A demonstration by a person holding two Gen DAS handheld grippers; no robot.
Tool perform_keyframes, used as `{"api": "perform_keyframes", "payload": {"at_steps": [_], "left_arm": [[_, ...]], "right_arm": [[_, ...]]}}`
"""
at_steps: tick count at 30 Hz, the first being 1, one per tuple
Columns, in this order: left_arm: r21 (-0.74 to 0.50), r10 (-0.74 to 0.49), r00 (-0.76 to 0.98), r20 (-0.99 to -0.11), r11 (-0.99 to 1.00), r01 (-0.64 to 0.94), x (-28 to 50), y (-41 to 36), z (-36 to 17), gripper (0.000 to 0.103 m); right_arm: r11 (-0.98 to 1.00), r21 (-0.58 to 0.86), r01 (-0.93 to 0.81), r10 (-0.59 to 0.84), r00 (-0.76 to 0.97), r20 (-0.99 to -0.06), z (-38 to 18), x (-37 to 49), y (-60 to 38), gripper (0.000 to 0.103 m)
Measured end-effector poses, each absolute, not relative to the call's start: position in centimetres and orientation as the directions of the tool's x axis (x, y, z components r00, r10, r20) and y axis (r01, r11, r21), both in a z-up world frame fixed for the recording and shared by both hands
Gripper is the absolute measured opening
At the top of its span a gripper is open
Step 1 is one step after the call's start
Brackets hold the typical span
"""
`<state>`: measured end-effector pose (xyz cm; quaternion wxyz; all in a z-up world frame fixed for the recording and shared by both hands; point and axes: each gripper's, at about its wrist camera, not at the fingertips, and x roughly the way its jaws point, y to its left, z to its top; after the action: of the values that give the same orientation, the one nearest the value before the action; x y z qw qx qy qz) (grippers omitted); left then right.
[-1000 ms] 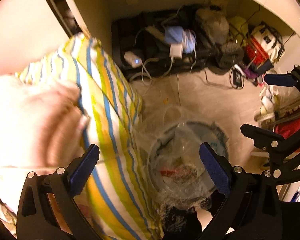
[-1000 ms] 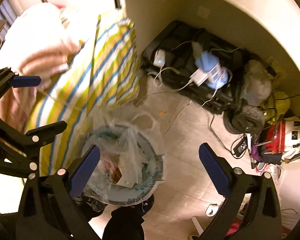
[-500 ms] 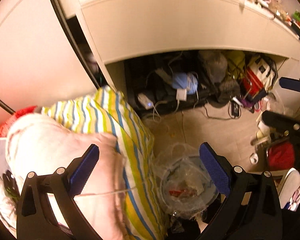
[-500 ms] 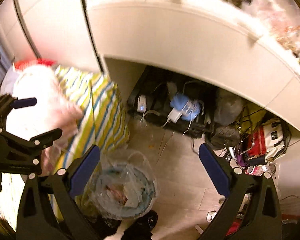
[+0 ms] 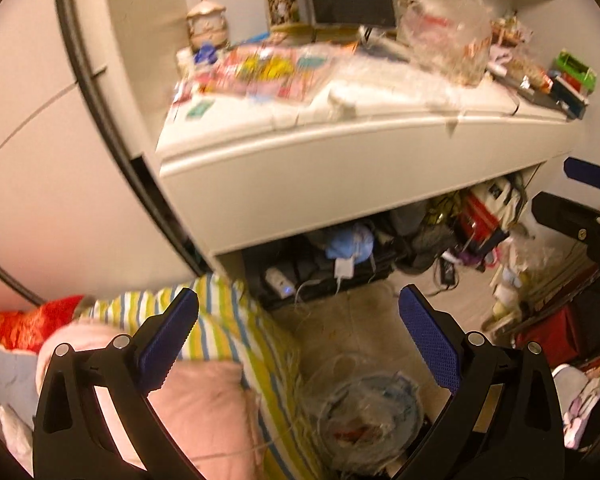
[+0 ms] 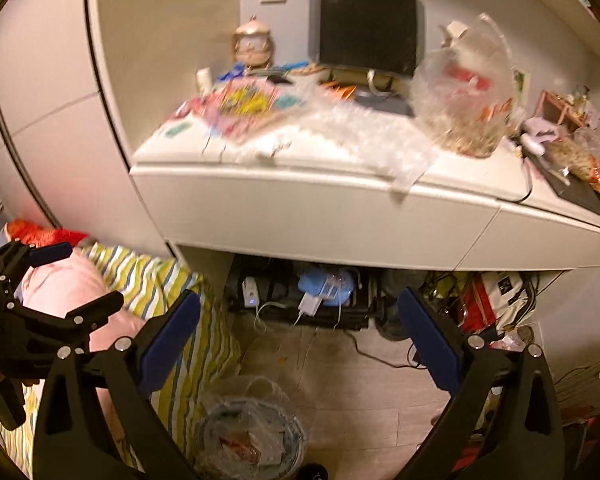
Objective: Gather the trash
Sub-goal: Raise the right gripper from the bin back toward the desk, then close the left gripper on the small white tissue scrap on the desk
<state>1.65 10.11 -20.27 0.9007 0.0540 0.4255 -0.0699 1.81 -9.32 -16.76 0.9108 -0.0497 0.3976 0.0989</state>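
Both grippers gape empty — left gripper (image 5: pixel 298 338), right gripper (image 6: pixel 298 342); only right shows cables (image 6: pixel 384 354).

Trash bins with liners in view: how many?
1. The lined trash bin stands on the floor beside the striped bedding, below the desk. Others may be hidden by clutter.
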Motion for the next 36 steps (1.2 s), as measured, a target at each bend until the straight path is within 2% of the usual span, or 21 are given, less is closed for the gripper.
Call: {"api": "perform_keyframes", "payload": {"at_steps": [7, 13, 24, 30, 32, 36], "left_arm": [[0.010, -0.114, 0.664, -0.739, 0.984, 0.180, 5.1, 8.1, -17.2, 0.097], [0.027, -0.092, 0.682, -0.726, 0.987, 0.161, 8.6, 5.6, -16.4, 0.097], [0.002, -0.050, 0.643, -0.764, 0.997, 0.080, 17.1, 2.1, -17.3, 0.097], [0.007, -0.043, 0.629, -0.776, 0.997, 0.077, 20.1, 1.1, -17.9, 0.097], [0.002, -0.050, 0.624, -0.780, 0.997, 0.082, 20.8, 0.9, -18.0, 0.095], [-0.006, -0.056, 0.597, -0.800, 0.996, 0.085, 22.4, 0.6, -18.8, 0.081]], "right_arm": [[0.981, -0.010, -0.192, 0.131, 0.706, -0.696, -14.1, 4.2, -11.6, 0.096], [0.980, 0.004, -0.198, 0.145, 0.699, -0.700, -14.0, 8.1, -13.9, 0.097], [0.937, 0.021, -0.350, 0.259, 0.650, -0.714, -13.3, 17.1, -15.5, 0.096], [0.889, 0.092, -0.449, 0.365, 0.572, -0.734, -13.5, 20.3, -14.7, 0.097], [0.876, 0.088, -0.473, 0.378, 0.564, -0.734, -13.6, 21.2, -14.2, 0.097], [0.865, 0.084, -0.496, 0.388, 0.553, -0.737, -14.0, 22.6, -13.2, 0.097]]}}
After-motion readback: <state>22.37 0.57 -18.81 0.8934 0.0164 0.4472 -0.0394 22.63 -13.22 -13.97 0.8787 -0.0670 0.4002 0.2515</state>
